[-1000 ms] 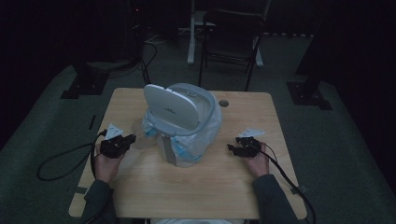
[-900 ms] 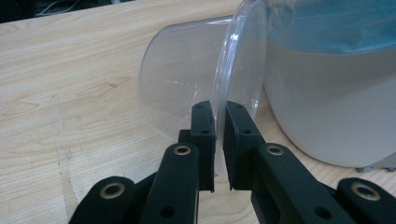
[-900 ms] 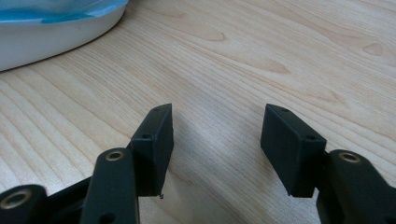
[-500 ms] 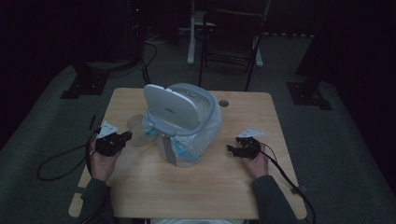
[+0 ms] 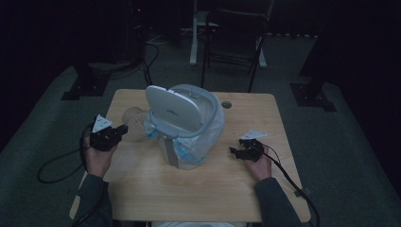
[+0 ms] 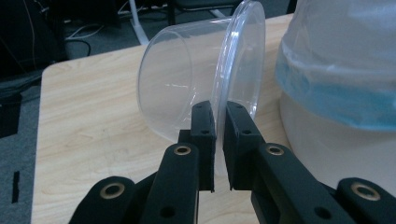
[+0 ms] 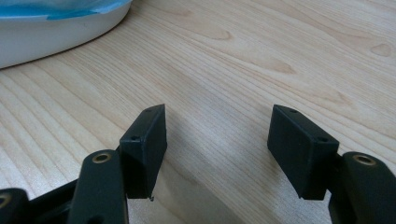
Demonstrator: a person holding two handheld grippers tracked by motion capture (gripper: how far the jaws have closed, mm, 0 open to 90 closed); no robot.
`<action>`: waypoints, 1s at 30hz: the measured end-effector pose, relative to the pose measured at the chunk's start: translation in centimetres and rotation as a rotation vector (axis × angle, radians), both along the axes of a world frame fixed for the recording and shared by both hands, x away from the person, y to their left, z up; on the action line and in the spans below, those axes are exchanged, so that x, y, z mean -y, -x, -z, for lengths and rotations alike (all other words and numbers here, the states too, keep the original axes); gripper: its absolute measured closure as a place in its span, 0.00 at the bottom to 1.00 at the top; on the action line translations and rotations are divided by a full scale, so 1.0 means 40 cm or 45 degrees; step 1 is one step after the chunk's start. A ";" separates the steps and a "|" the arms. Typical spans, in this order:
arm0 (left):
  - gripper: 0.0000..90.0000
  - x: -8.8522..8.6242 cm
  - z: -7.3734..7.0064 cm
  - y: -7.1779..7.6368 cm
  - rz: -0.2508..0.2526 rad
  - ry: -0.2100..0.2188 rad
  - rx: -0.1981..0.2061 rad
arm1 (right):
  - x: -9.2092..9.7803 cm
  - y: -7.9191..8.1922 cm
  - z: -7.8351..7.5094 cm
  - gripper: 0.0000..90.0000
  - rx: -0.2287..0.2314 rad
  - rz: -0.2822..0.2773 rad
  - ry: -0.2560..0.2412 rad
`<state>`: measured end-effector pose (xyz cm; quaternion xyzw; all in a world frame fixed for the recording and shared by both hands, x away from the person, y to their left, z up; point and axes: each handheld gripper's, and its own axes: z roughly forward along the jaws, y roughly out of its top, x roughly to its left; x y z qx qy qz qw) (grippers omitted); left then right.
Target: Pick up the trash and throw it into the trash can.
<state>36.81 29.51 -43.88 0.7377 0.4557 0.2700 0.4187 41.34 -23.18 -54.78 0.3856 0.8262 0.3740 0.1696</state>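
In the left gripper view the bin [image 6: 341, 84] beside the clear tub [image 6: 187, 84] is cut off, perhaps half-seen.

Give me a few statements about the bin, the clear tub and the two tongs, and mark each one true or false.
1. The left tongs are shut on the rim of the clear tub. True.
2. The clear tub stands upright on the table. False: it is tipped on its side, held by its rim.
3. The right tongs are open with nothing between them. True.
4. The bin has its lid closed flat. False: the lid is raised.
5. The bin is lined with a plastic bag. True.
6. The right tongs rest against the bin. False: in the high view they sit apart from it, to its right.
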 end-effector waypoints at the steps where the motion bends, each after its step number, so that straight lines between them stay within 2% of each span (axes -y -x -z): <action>1: 0.94 0.000 -0.003 -0.001 0.001 -0.001 0.004 | 0.000 0.000 0.000 0.40 0.000 -0.001 0.000; 20: 0.94 -0.008 -0.071 -0.022 -0.002 0.019 0.070 | -0.001 0.000 0.000 0.39 0.000 -0.006 0.003; 30: 0.94 -0.011 -0.104 -0.033 -0.002 0.007 0.090 | -0.001 0.001 0.000 0.39 -0.001 -0.006 0.003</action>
